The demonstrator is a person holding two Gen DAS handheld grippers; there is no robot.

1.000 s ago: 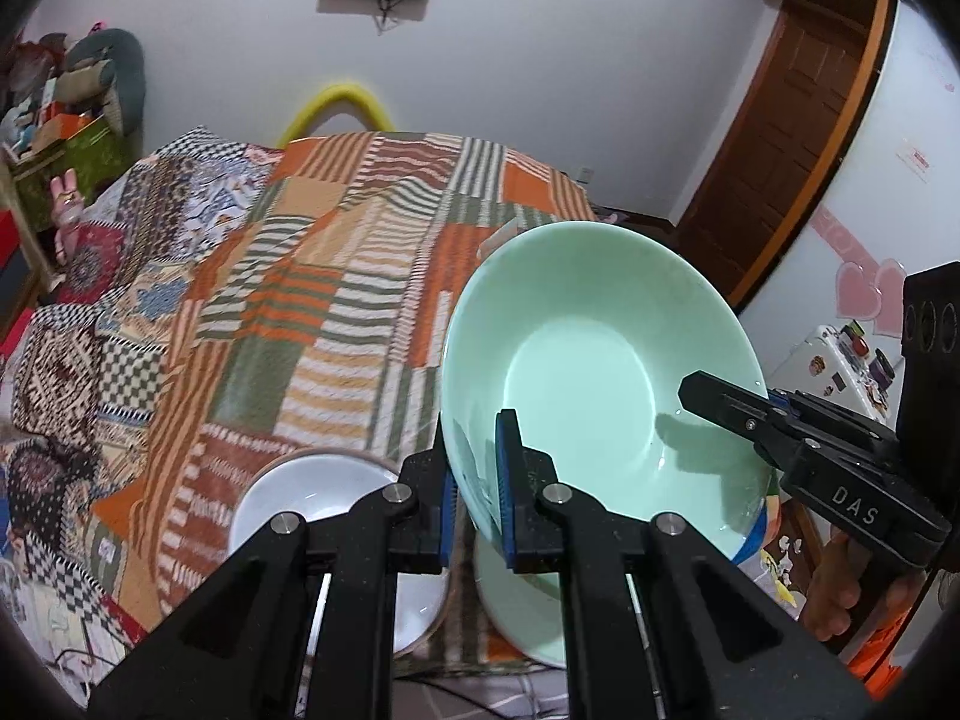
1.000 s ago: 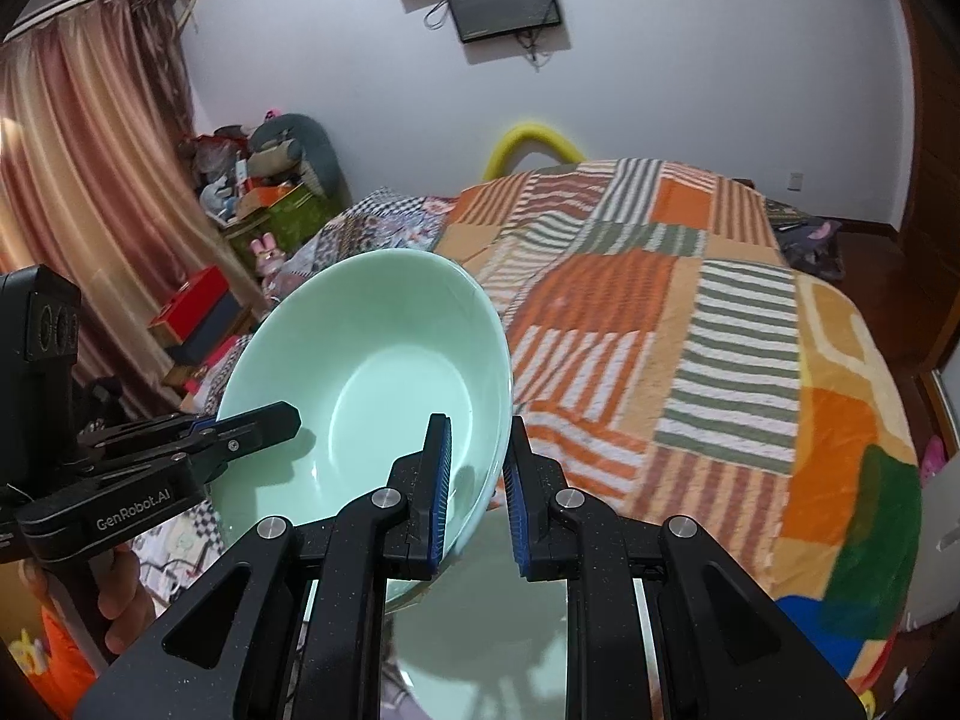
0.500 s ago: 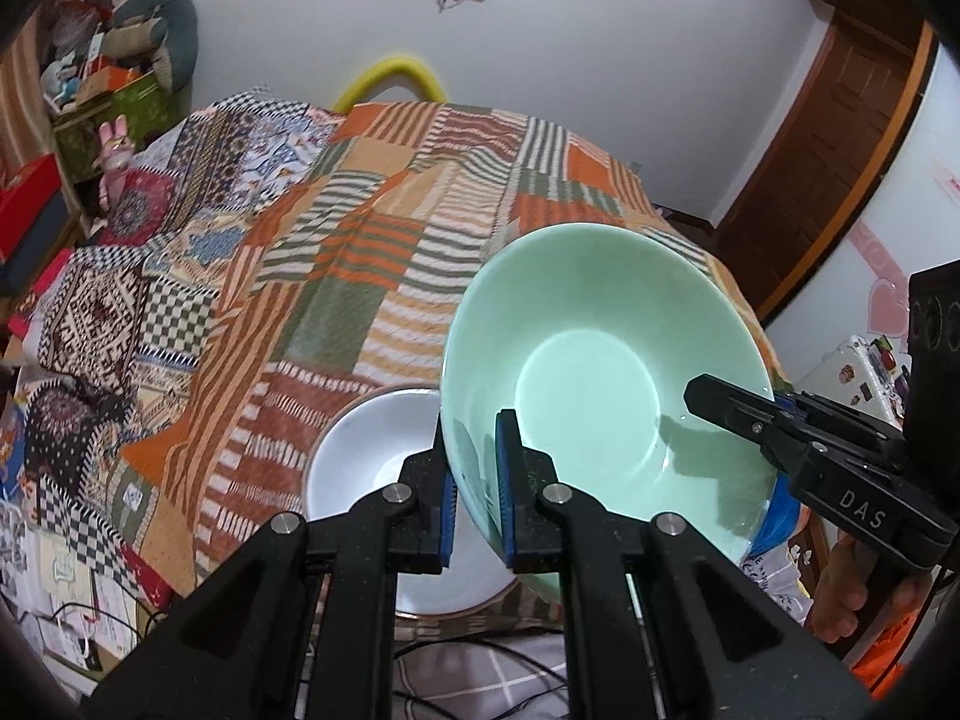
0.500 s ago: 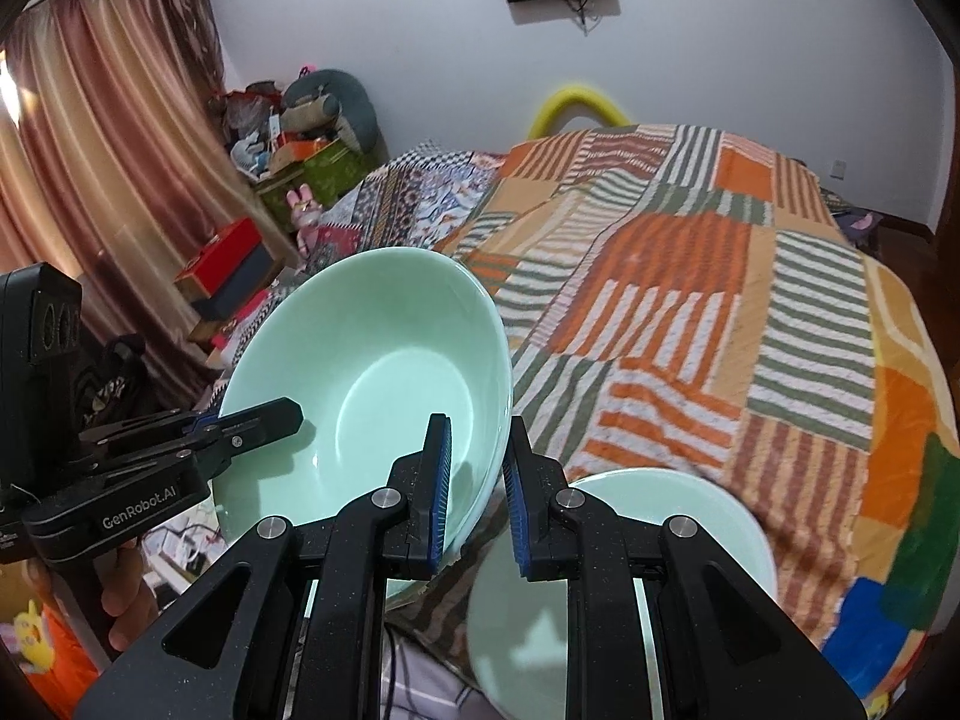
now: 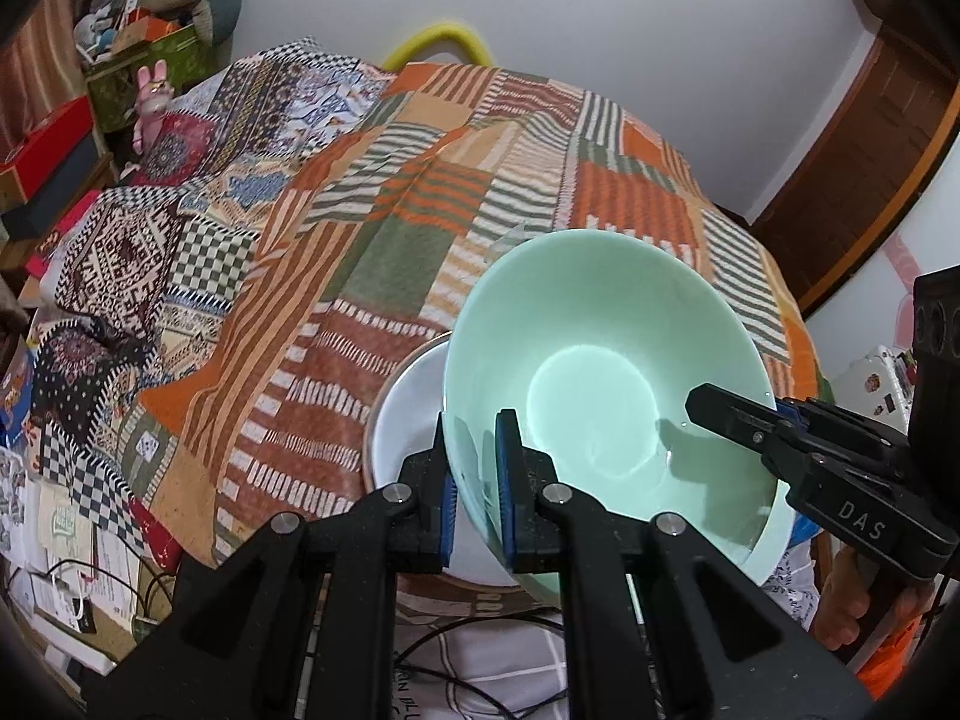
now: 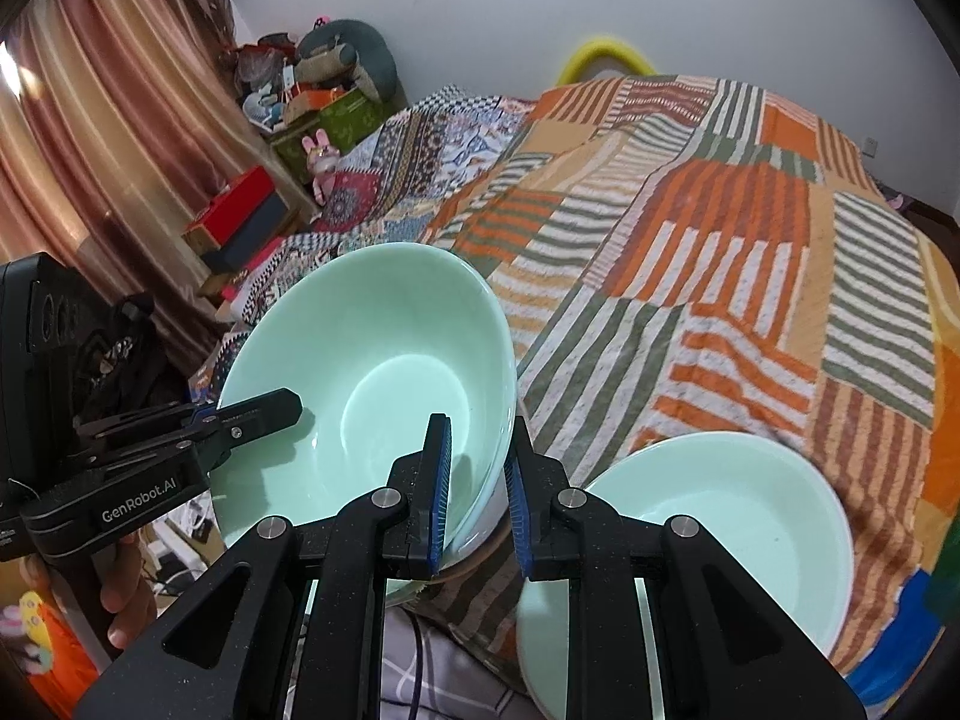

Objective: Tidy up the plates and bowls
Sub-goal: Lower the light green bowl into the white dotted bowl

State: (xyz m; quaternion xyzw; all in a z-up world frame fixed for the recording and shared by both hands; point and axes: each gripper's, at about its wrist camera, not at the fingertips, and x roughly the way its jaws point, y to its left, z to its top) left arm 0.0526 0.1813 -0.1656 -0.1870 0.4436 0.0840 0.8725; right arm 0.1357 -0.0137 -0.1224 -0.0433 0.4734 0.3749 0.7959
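Both grippers hold one mint-green bowl [image 5: 600, 384] by opposite sides of its rim, tilted, just above the bed. My left gripper [image 5: 474, 438] is shut on the near rim, and my right gripper [image 5: 699, 403] bites the rim on the right side. In the right wrist view the same bowl [image 6: 384, 384] sits in my right gripper [image 6: 480, 438], with my left gripper [image 6: 291, 407] clamped on its left rim. A white bowl [image 5: 402, 420] lies on the quilt directly under the held bowl, partly hidden by it. A second mint-green bowl [image 6: 720, 516] rests on the quilt to the right.
The bed carries a patchwork quilt [image 5: 420, 210] with orange, green and white stripes. Boxes and plush toys [image 6: 312, 102] pile up along the curtain side. Cables and papers [image 5: 78, 588] lie by the near edge. A wooden door [image 5: 864, 180] stands at the right.
Both grippers have come down and forward with the green bowl. The white bowl now lies right beneath it, and the second green bowl has come fully into the right wrist view.
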